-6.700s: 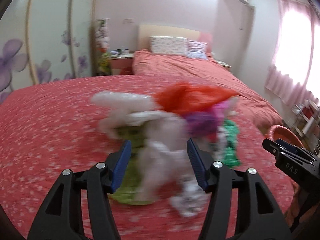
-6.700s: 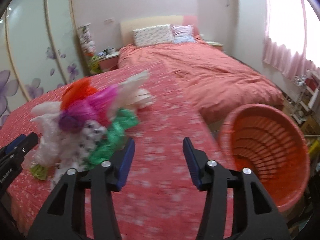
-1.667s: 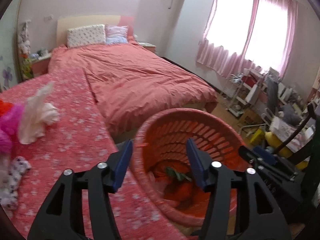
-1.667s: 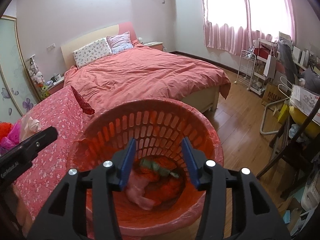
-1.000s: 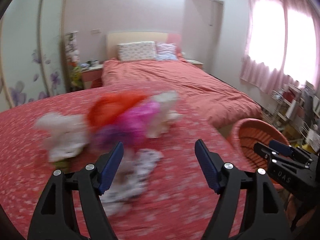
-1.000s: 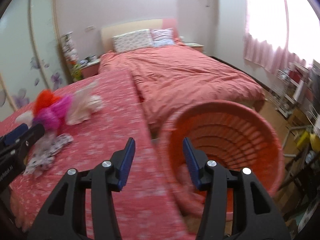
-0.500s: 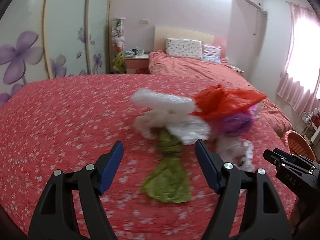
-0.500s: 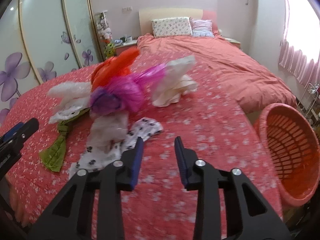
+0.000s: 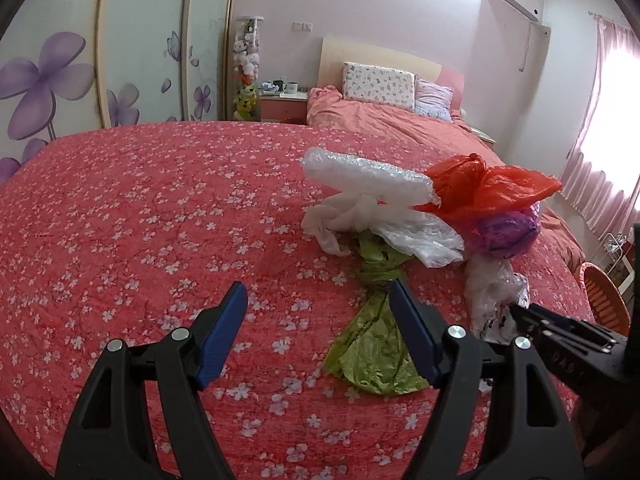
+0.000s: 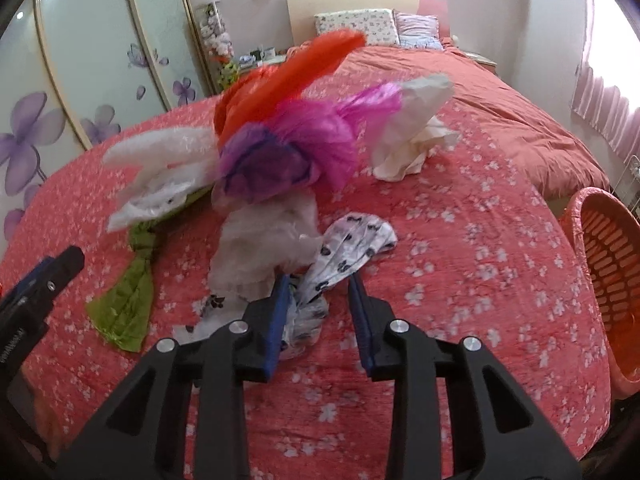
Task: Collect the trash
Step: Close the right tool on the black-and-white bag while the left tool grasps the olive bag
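A pile of trash bags lies on the red flowered bedspread [image 9: 140, 216]. My left gripper [image 9: 317, 292] is open above the bedspread, and the green bag [image 9: 376, 352] lies by its right finger. Behind it are a bubble-wrap roll [image 9: 368, 176], a white bag [image 9: 420, 236], a red bag [image 9: 488, 188] and a purple bag [image 9: 504, 232]. My right gripper [image 10: 319, 280] hangs low over a black-and-white patterned bag [image 10: 348, 256]. Its jaws are opening, with the bag's crumpled end between them and a gap at the right pad. The orange basket [image 10: 600, 248] stands off the bed's right edge.
A clear bag [image 10: 264, 240], a magenta bag [image 10: 320, 136] and a cream paper wad [image 10: 416, 136] lie in the same pile. A second bed with pillows [image 9: 376, 84] stands behind. A flowered wardrobe [image 9: 52, 80] lines the left wall.
Both grippers swung from the basket back to the pile. The right gripper narrowed and dropped onto the patterned bag. The left gripper came a little nearer to the green bag.
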The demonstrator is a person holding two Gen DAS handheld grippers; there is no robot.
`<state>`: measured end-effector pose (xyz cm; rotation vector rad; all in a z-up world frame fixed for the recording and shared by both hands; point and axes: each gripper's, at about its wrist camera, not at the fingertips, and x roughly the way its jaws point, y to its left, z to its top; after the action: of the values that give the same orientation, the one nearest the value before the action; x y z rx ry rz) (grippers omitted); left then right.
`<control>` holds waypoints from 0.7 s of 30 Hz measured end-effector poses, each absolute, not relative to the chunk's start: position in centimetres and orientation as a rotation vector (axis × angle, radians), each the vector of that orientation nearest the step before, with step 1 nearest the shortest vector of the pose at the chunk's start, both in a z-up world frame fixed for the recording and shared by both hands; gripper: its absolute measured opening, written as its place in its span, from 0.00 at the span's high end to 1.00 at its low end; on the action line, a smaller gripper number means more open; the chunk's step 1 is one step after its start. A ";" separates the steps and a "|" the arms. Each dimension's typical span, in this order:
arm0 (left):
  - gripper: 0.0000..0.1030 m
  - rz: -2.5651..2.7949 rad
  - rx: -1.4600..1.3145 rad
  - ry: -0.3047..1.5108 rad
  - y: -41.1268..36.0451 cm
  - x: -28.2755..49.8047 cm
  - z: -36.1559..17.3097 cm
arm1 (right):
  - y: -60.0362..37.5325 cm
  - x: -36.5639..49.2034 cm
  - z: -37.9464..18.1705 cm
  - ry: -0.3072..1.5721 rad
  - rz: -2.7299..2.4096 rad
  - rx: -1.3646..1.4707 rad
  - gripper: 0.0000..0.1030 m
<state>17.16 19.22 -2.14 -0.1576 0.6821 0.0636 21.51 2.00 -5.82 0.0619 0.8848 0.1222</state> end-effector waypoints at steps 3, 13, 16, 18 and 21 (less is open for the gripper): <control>0.30 0.056 -0.154 0.693 19.1 17.5 -2.4 | 1.8 21.2 -6.0 0.880 0.134 0.049 0.73; 0.35 0.024 -0.162 0.752 17.5 20.0 -3.2 | -2.6 20.4 -5.8 0.851 0.057 0.045 0.91; 0.39 0.021 -0.151 0.765 17.0 20.6 -3.3 | -4.9 20.6 -5.6 0.843 0.007 0.075 0.91; 0.41 0.016 -0.148 0.787 16.7 21.4 -3.6 | -5.7 20.6 -5.5 0.842 -0.006 0.085 0.91; 0.47 0.013 -0.155 0.820 16.1 22.2 -3.9 | -6.1 20.6 -5.7 0.842 -0.010 0.083 0.91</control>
<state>22.19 16.14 -3.94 -0.1548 0.8198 0.0126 20.61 -6.12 -5.67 0.0827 0.8420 -0.0102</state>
